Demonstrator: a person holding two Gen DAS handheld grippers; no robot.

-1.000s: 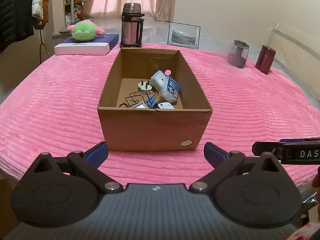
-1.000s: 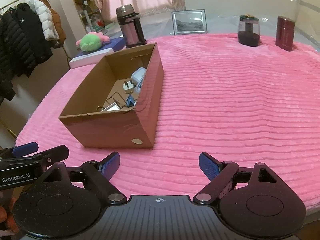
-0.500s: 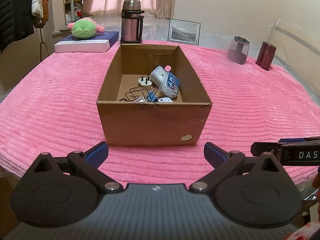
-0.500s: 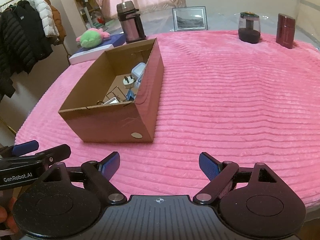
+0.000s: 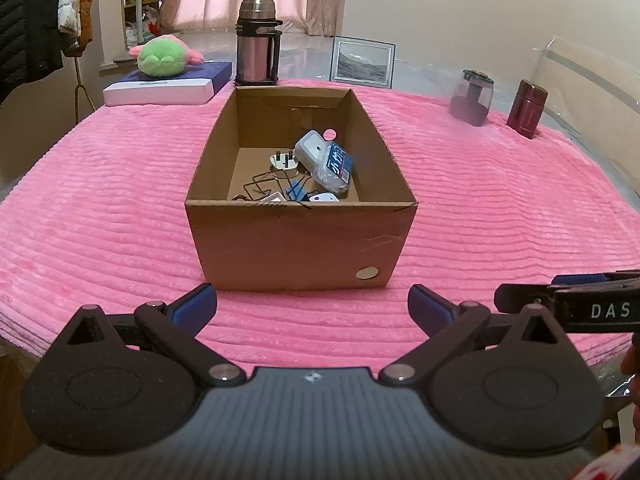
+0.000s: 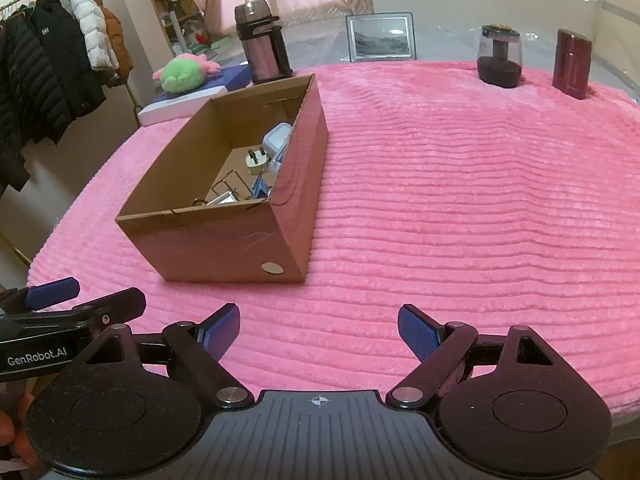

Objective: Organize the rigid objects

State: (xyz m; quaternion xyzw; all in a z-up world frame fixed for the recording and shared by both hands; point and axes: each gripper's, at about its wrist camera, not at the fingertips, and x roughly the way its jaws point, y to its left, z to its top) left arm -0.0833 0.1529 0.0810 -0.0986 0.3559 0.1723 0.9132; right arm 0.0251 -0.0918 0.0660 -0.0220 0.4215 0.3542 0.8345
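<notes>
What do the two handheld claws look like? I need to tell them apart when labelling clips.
Both share one build: a ribbed grey body with a small crosshair mark, two round black discs, black linkage arms with silver pivots, blue textured pads. The left claw reads "GenRobot.AI" in white on its side; the right claw shows "DAS". No cables or sleeves visible.

Box contents partly hidden, edges cropped

The cardboard box's [image 5: 296, 240] near wall hides the lower parts of the small items [image 5: 320, 168] inside; a hand [image 6: 12, 440] is cut off at the right wrist view's left edge.
</notes>
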